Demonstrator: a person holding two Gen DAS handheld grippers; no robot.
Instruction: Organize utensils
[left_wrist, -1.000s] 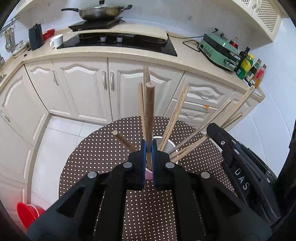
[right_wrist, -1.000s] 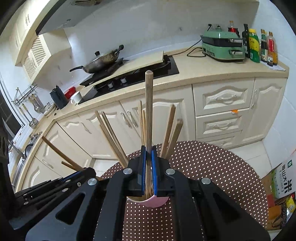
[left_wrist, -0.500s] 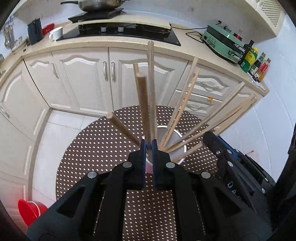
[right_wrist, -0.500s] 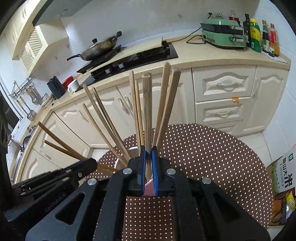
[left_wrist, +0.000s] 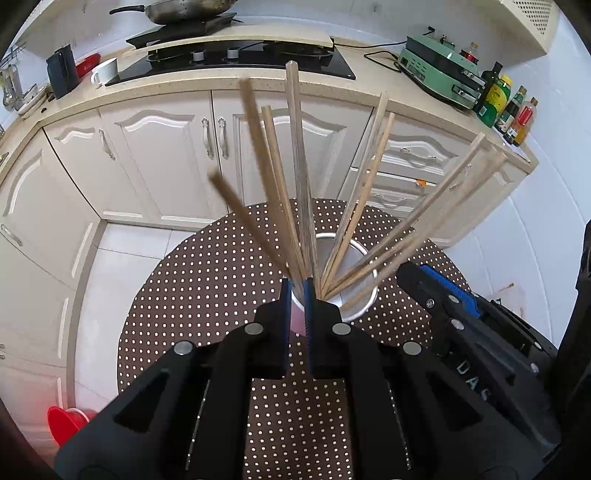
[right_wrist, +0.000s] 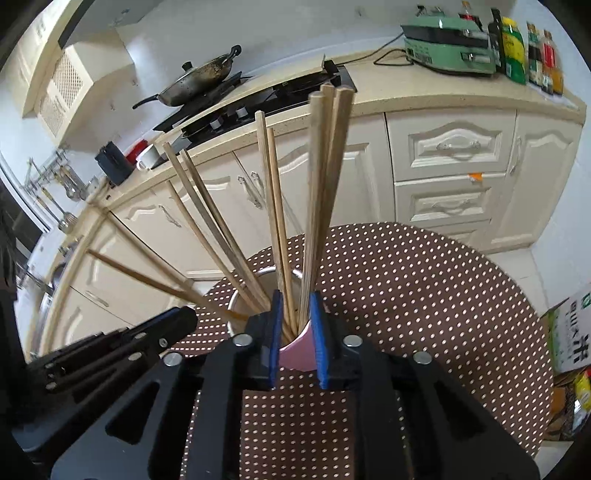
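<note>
Scene: wooden chopsticks (right_wrist: 280, 221) fan out of a pink cup (right_wrist: 297, 350) on a dotted table (right_wrist: 424, 295) | Right gripper (right_wrist: 297, 321): jaws just parted, chopsticks loose between them, released into the cup | Left gripper (left_wrist: 297, 291): at the cup's 6 o'clock, nearly closed, apparently empty.

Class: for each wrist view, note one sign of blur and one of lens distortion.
Left wrist view: the leftmost wooden chopsticks are motion-smeared; the cream countertop edge bows. Right wrist view: the tall chopstick pair looks streaked; the cabinet fronts curve.
</note>
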